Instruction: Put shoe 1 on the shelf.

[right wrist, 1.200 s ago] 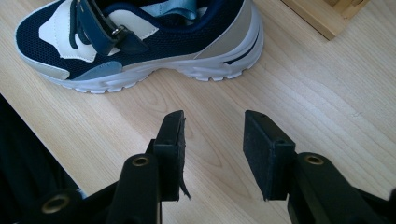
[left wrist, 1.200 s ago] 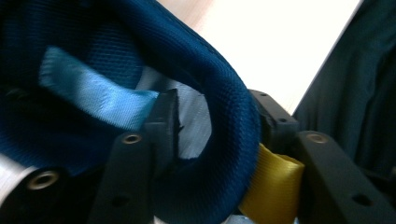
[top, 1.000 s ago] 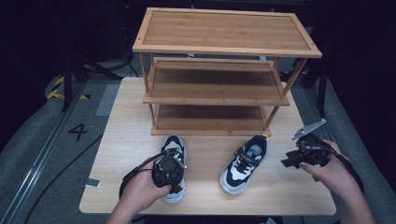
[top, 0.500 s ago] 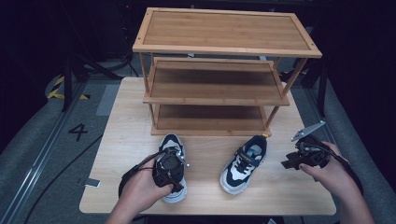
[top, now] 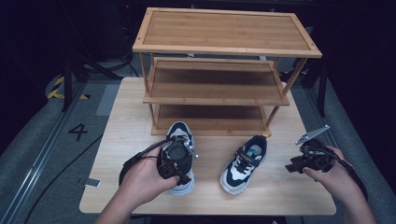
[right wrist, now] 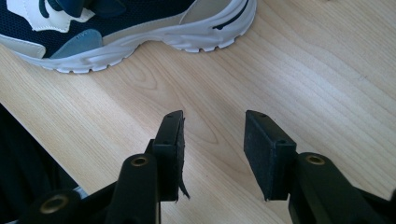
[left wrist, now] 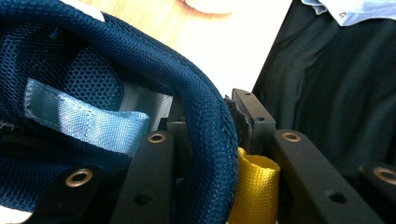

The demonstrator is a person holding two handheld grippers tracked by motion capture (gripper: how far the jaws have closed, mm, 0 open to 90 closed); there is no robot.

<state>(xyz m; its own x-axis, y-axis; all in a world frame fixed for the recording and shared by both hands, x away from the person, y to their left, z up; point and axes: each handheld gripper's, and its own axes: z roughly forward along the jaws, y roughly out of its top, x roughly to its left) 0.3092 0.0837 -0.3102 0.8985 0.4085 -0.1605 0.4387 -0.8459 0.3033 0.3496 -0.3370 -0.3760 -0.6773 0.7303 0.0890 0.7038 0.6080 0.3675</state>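
Observation:
A navy and white left shoe [top: 181, 134] is in front of the wooden shoe rack [top: 215, 95], held at its heel by my left gripper [top: 175, 161]. In the left gripper view the jaws are shut on the padded navy heel collar [left wrist: 201, 112], one jaw inside the shoe and one outside, beside a yellow pull loop [left wrist: 254, 186]. The matching right shoe [top: 243, 163] lies on the table, its toe toward me. My right gripper [top: 295, 167] hovers to the right of it, open and with nothing between its fingers; its own view shows the shoe's white sole [right wrist: 140, 32] ahead of the gripper [right wrist: 212, 140].
The three-tier rack stands at the back of the light wooden table [top: 280, 198], its shelves bare. A small silver tag [top: 92, 183] lies at the table's front left edge. Dark floor surrounds the table, with a painted 4 [top: 78, 132] at the left.
My left gripper has lifted the left shoe's heel end and carried it slightly toward the rack. The right gripper and the right shoe have stayed where they were.

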